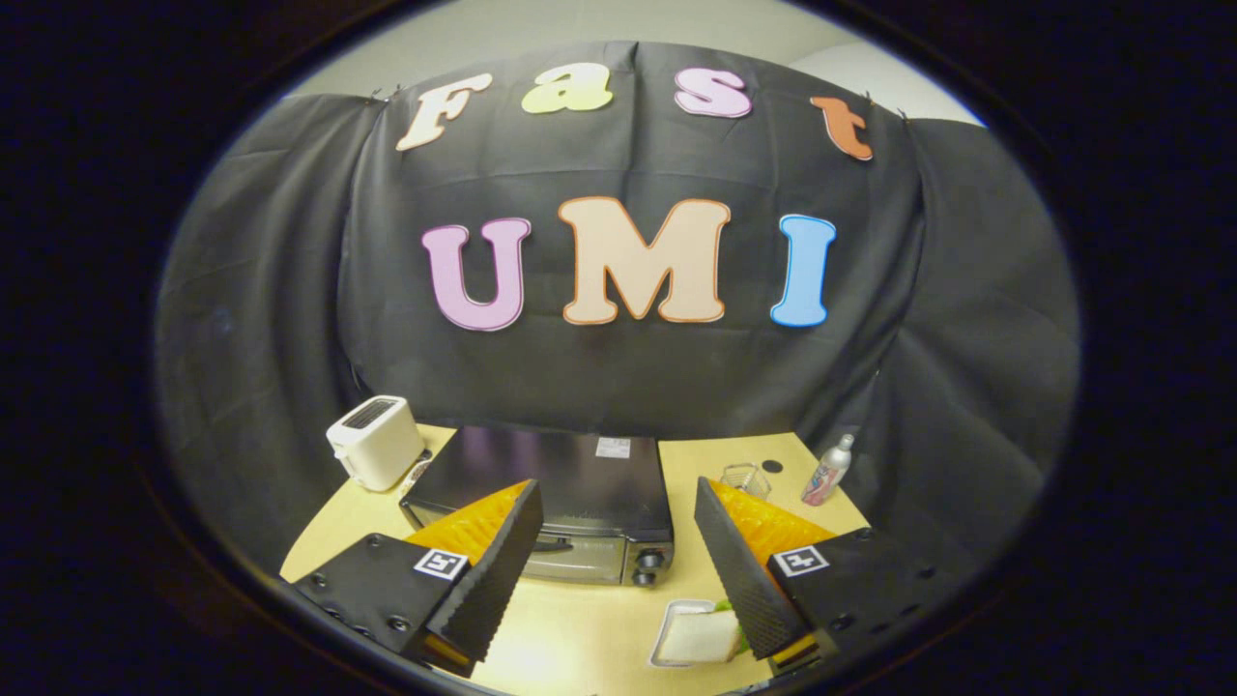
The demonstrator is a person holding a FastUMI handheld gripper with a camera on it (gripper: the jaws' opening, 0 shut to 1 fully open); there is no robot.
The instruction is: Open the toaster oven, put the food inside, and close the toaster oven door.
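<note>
We see the booth's black cloth wall point(618, 387) behind a light wooden table point(580, 638). Toaster oven point(556, 503) sits mid-table against the cloth, dark top, door shut, handle and two knobs on the front face, just ahead of the fingers. White pop-up toaster point(375, 443) stands to its left, near it. Our gripper point(618, 561) is held above the table with the fingers spread wide apart, nothing between them, nothing touched. The food, a sandwich on a small white tray point(691, 638), lies on the table in front of the oven, just beside the inner edge of the right finger, partly hidden by it. Right of the oven we note a small clear container point(742, 478), a dark round spot point(771, 466) on the tabletop, and a small bottle point(828, 472) standing upright near the cloth
</note>
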